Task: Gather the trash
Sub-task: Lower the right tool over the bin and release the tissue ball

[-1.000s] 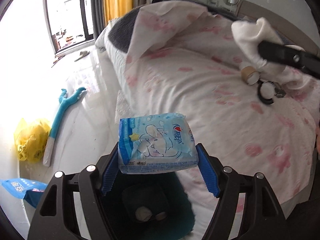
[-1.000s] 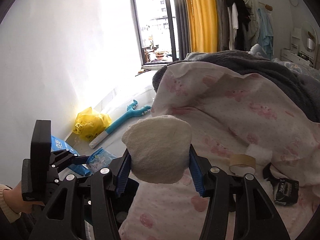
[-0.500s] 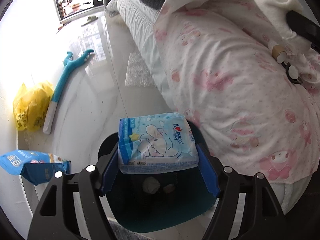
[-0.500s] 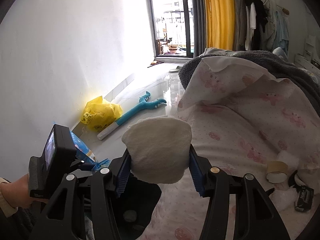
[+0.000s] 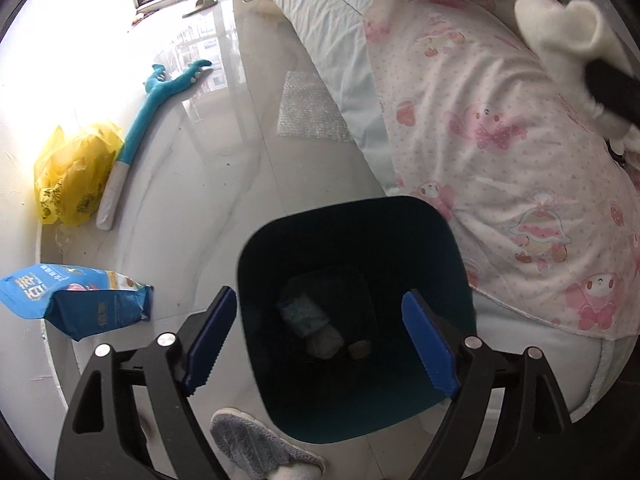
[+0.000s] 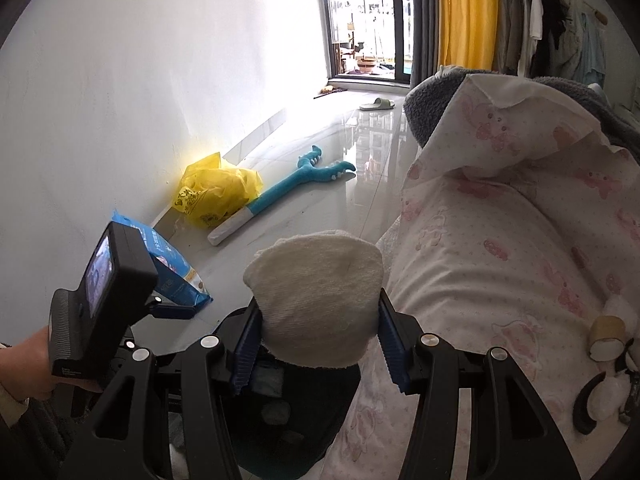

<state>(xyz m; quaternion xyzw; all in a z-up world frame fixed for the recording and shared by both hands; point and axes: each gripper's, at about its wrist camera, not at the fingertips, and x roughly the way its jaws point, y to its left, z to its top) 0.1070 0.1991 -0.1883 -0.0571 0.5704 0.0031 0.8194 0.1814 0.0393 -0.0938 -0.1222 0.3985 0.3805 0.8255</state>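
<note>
Left claw [image 5: 316, 344]: spread wide with nothing between its blue pads; its jaws had just been opening, directly above the dark teal plastic trash bin [image 5: 440, 240].
Trash bin contents: a pale blue printed tissue pack [image 5: 304, 314] lay at the bottom beside a whitish wad and a small brown scrap.
Right claw [image 6: 318, 346]: pinching a cream ribbed cloth wad [image 6: 316, 284] between both pads, poised over the near edge of the bin and the pink-printed white quilt [image 6: 500, 240] on the bed.
Floor, left to right: a blue snack-style bag [image 5: 76, 300], a crumpled yellow plastic bag [image 5: 72, 176], a long teal plush toy with a white handle [image 5: 152, 108], a sheet of bubble wrap [image 5: 308, 108] against the bed.
Bed, far right: a brown tape roll [image 6: 608, 336] and a black-and-white item I could not identify.
Risk one: the cloth wad seemed off-centre to the bin mouth; letting go there could drop it on the quilt or the floor.
Risk two: the two claws stood close together over one opening, so the right one might knock the left or tip the light bin.
Risk three: the grey slipper [image 5: 256, 452] sat just beside the bin's base, so a foot shifting in it could nudge the bin.
Writing: large white Chinese characters on the blue bag, not legible enough to read; dark print on the yellow bag, unreadable; small white text on the left claw's housing, too small to make out.
</note>
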